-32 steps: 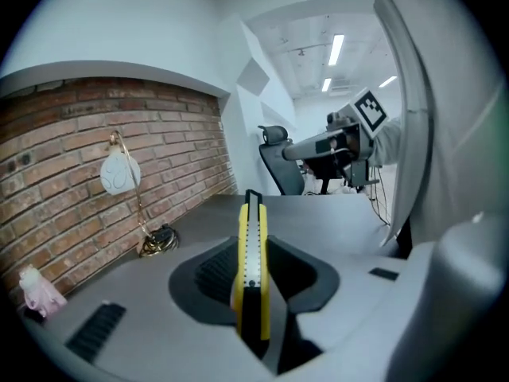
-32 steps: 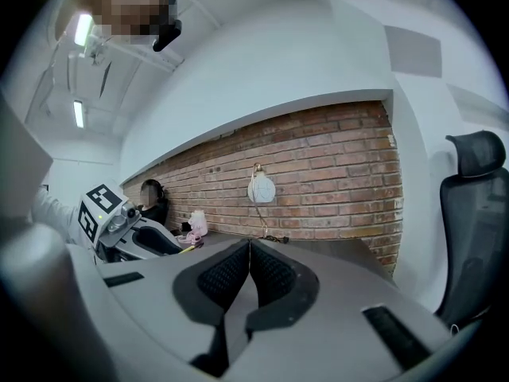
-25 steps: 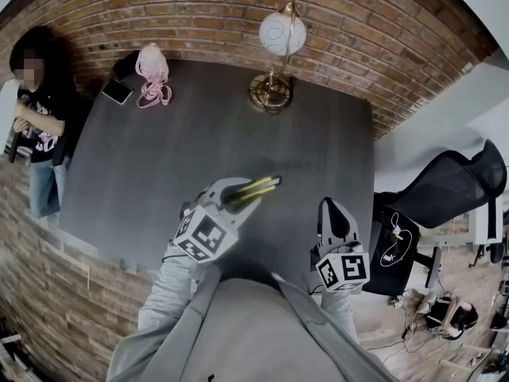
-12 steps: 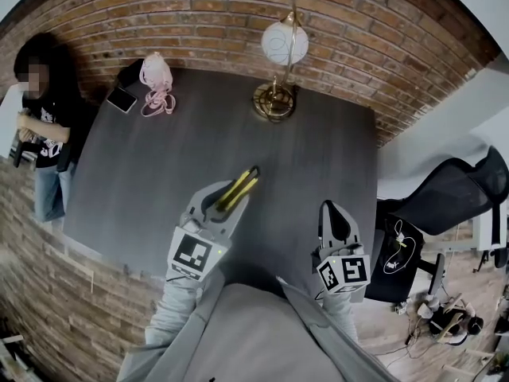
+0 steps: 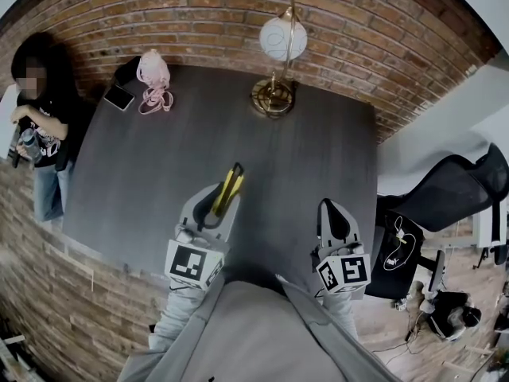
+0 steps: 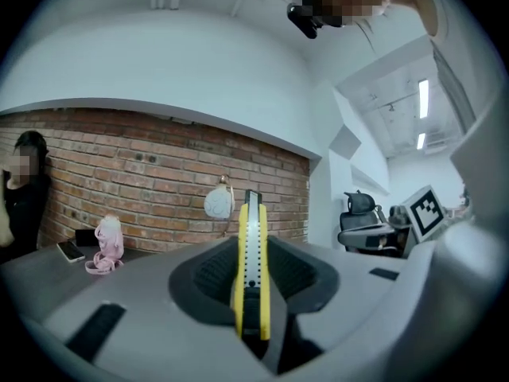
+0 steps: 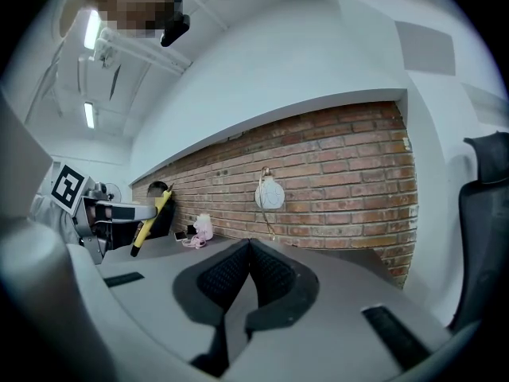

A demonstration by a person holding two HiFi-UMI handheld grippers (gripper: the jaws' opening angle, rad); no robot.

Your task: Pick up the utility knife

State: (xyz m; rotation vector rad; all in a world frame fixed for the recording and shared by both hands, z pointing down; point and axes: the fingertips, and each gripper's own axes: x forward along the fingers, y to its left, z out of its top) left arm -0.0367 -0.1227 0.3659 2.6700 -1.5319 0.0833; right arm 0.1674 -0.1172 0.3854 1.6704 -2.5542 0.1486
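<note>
The left gripper point(image 5: 218, 200) is clamping the yellow utility knife point(image 5: 231, 181) between its jaws and holding it over the near part of the dark table point(image 5: 143, 173). The knife's free end is pointing toward the far side. To the right, the right gripper point(image 5: 334, 211) is hanging with its jaws pressed together, empty. A lamp point(image 5: 280, 42) is standing at the table's far edge.
</note>
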